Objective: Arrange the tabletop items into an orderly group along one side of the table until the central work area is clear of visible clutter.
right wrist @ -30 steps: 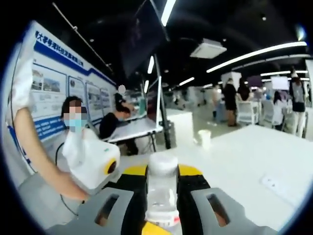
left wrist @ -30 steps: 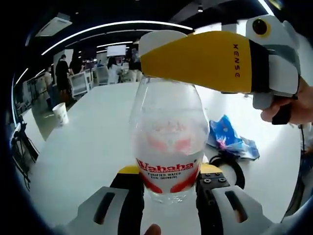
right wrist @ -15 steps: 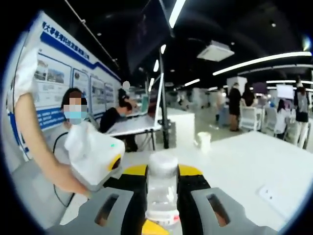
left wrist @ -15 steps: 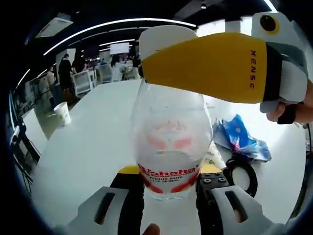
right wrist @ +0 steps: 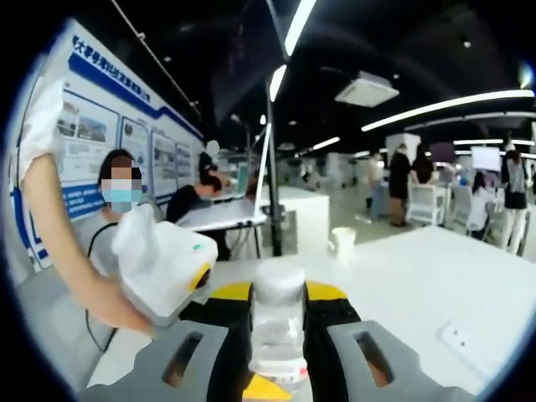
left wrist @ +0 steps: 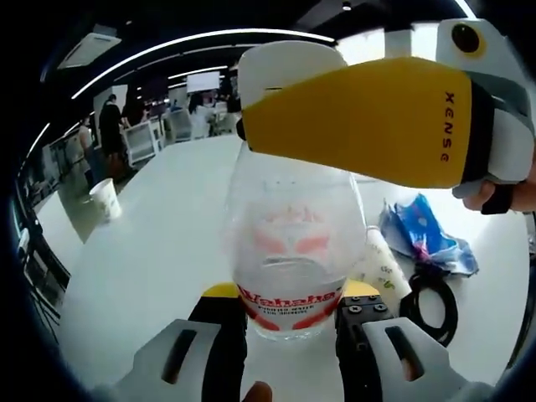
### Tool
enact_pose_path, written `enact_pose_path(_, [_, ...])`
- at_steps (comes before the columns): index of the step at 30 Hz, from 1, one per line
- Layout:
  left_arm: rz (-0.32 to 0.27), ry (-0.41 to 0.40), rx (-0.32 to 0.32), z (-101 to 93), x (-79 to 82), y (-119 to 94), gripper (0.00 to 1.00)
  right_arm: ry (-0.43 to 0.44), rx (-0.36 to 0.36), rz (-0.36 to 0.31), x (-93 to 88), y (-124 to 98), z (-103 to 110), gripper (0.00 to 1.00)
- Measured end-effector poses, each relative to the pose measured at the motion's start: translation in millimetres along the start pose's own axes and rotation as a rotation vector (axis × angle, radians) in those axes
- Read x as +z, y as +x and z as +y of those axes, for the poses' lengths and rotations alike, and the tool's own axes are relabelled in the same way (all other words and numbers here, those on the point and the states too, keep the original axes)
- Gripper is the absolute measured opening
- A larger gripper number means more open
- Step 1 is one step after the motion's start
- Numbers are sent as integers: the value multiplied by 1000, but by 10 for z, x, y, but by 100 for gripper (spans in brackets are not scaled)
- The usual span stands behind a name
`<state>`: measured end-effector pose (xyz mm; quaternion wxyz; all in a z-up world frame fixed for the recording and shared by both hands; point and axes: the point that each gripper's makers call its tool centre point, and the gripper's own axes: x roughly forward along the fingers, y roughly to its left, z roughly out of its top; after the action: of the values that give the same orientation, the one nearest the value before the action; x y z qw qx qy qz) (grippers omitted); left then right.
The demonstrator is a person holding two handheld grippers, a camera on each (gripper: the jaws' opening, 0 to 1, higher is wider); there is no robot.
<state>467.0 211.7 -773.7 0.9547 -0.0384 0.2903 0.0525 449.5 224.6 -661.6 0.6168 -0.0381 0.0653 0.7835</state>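
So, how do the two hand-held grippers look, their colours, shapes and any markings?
The left hand-held gripper has light grey jaws with dark slots, black inner faces and yellow pieces behind them. The right hand-held gripper looks the same. From the side, in the left gripper view, the right one shows a long yellow jaw with the letters XENSE, a white tip and a white body.

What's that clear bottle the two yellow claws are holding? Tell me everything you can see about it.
The water bottle is clear thin plastic with a red and white "Wahaha" label low on its body and a white cap. It looks almost empty. It stands upright above the white table. The left gripper clamps its labelled lower body, while the right gripper is closed on its neck just under the cap.
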Motion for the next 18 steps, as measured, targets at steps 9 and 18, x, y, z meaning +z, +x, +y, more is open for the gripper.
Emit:
enact_pose_path(9, [12,-7,6,61,-49,60,37,11,1,11,-70,65,-41,18])
enact_pose_path(18, [27,-18,11,94,-148,105,36,-1,13,43,-176,118,-20,19])
